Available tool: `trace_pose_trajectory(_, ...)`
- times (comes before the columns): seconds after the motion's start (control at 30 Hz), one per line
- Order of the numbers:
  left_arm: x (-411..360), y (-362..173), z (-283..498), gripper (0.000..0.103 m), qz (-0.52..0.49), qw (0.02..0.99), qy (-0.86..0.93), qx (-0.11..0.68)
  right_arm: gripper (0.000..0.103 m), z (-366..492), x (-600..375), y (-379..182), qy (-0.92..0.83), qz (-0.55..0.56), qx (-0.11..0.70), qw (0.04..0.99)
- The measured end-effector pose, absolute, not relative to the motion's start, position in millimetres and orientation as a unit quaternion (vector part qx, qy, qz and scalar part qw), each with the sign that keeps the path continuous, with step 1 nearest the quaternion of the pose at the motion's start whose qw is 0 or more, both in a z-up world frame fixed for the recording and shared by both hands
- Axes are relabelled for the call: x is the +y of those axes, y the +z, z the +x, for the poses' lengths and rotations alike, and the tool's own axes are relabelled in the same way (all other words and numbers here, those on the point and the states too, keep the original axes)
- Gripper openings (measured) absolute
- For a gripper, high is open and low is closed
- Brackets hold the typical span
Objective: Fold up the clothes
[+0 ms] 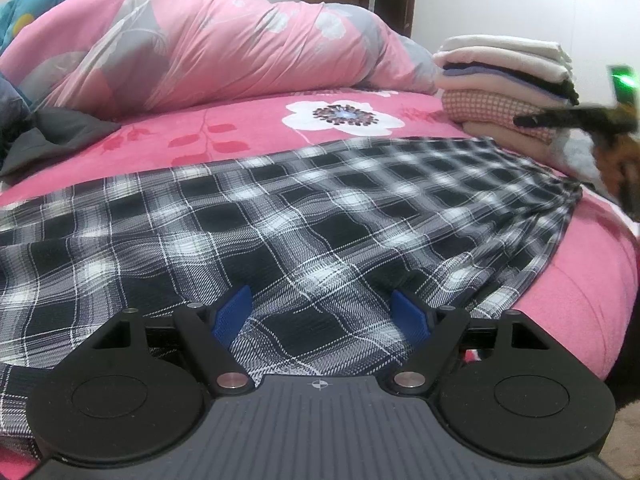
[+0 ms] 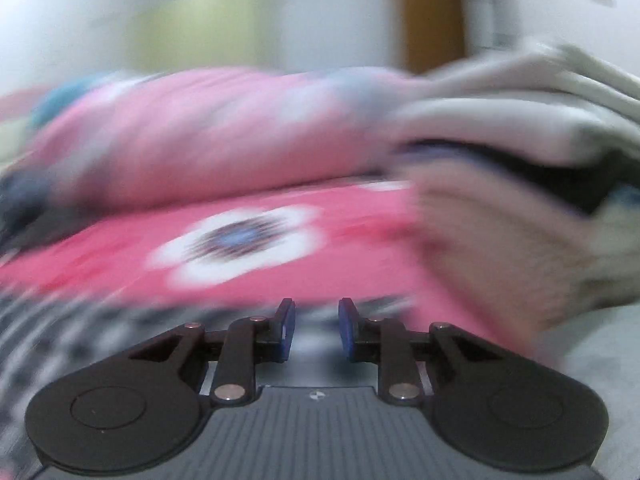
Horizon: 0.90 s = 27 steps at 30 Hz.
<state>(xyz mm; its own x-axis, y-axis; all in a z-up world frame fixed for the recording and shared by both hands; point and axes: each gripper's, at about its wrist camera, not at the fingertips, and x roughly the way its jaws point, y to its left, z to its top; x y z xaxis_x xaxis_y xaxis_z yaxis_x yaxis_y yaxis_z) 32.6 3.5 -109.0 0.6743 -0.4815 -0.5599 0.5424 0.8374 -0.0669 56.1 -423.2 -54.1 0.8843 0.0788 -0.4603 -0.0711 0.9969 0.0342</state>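
Fuzzy pink floral bedsheet [image 1: 248,128] under flat woven plaid garment [image 1: 280,216]; left tongs [image 1: 322,312] spread wide, right tongs [image 2: 317,330] narrowly parted, empty.

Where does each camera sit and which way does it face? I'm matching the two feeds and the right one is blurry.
Left wrist: sits low on the left gripper, jaws wide apart over the plaid garment, facing across the bed toward the pink quilt and folded stack; the right gripper enters at the right edge.
Right wrist: sits on the right gripper, jaws narrowly apart, motion-blurred, facing the same way from nearer the stack.
Both share the white flower on the bedsheet, quilt and stack.
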Motion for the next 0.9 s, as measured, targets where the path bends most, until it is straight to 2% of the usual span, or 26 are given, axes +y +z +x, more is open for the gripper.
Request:
trace_pose_trajectory(0.07,3,-107,31,0.079,0.058,0.913,-0.279,0.293,0.023,47,-417,-70,0.067,-0.007,0.275,0.959)
trace_pose_trajectory(0.17,4,-106,28,0.079,0.069,0.911,-0.280,0.295,0.021,60,-458,-93,-0.021,0.020,0.317,0.948)
trace_pose_trajectory(0.23,5,-105,25,0.079,0.075,0.910,-0.280,0.296,0.010,65,-498,-91,-0.104,0.079,0.309,0.942)
trace_pose_trajectory(0.33,8,-101,22,0.079,0.078,0.910,-0.274,0.301,0.011,55,-506,-71,-0.167,0.069,0.277,0.944)
trace_pose_trajectory(0.5,11,-90,10,0.079,0.074,0.916,-0.257,0.299,0.011,14,-449,-57,-0.020,0.044,0.240,0.970)
trace_pose_trajectory(0.57,11,-86,6,0.079,0.073,0.918,-0.256,0.295,0.011,6,-432,-69,0.028,0.023,0.266,0.963)
trace_pose_trajectory(0.7,16,-81,-2,0.079,0.069,0.921,-0.251,0.289,0.011,-2,-451,-92,-0.141,-0.015,0.318,0.937)
trace_pose_trajectory(0.8,10,-77,-1,0.079,0.068,0.921,-0.261,0.280,0.013,-13,-441,-62,-0.177,0.006,0.270,0.947)
trace_pose_trajectory(0.9,3,-73,2,0.079,0.067,0.921,-0.272,0.270,0.013,-11,-376,-48,-0.058,-0.020,0.221,0.973)
